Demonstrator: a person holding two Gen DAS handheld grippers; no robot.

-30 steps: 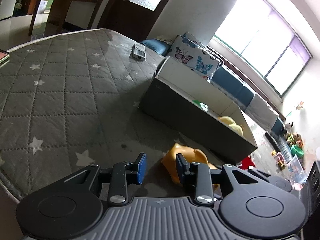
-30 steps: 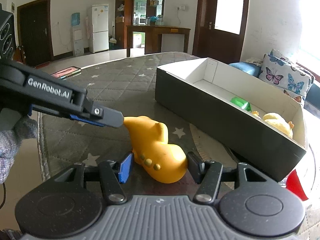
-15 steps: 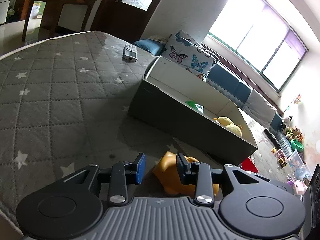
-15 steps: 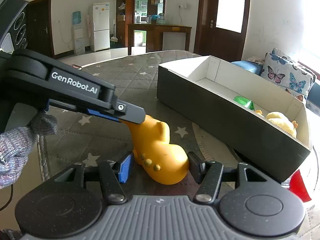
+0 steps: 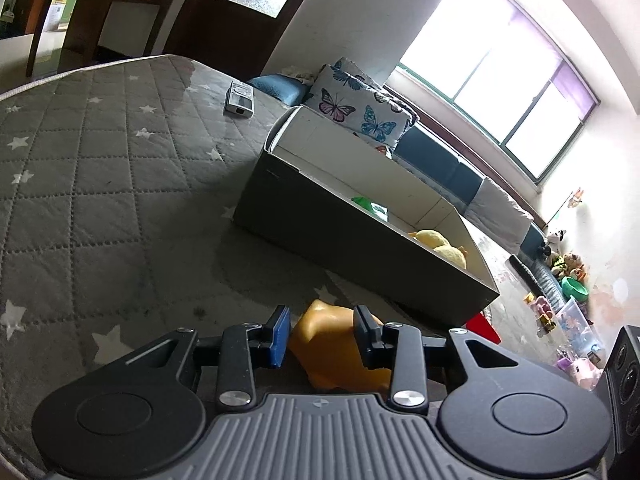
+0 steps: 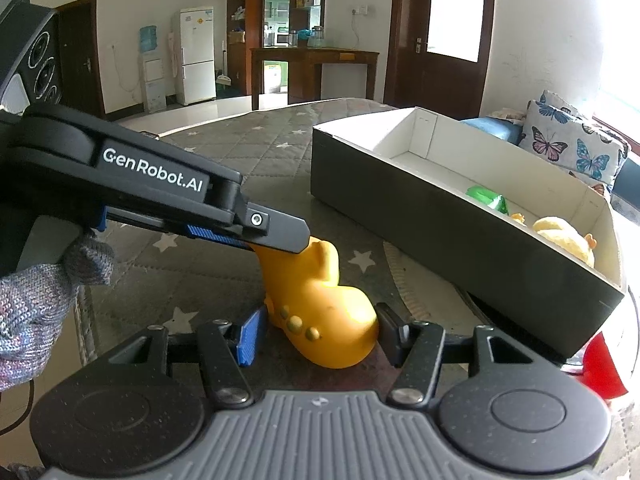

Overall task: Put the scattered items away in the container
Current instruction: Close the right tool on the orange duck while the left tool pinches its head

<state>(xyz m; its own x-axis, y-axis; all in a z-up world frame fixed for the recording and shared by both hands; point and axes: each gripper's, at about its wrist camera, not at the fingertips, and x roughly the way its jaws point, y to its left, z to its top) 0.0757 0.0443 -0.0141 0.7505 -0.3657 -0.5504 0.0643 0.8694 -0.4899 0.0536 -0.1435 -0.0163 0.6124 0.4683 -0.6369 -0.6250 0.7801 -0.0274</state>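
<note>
**Operator:** At that moment I had both tools on the yellow rubber toy animal (image 6: pixel 320 304). It lay on the grey quilted star-patterned mat (image 5: pixel 100 184), just in front of the long dark-sided cardboard box with a white interior (image 6: pixel 440 232).

**Colleague:** Who actually had hold of it?

**Operator:** My right gripper (image 6: pixel 318 336) straddled the toy's fat rear end. The blue pad touched one flank and the black pad sat against the other, so the jaws were pinching the body. My left gripper (image 5: pixel 322 334) had the narrower front end between its fingers; the black finger looked pressed to it, while the blue pad (image 5: pixel 279 336) stood a sliver off. Whether that one was truly gripping, I could not tell.

**Colleague:** And in the right camera?

**Operator:** There the left tool reached in from the side, its tip over the toy's head.

**Colleague:** What was in the box?

**Operator:** A green plastic piece (image 6: pixel 486 198) around the middle, and a pale yellow plush duck (image 6: pixel 564 236) at the near end. A red object (image 6: pixel 602 364) peeked out beyond the box's near corner. Further up the mat lay a small grey remote-like device (image 5: pixel 239 99).
</note>
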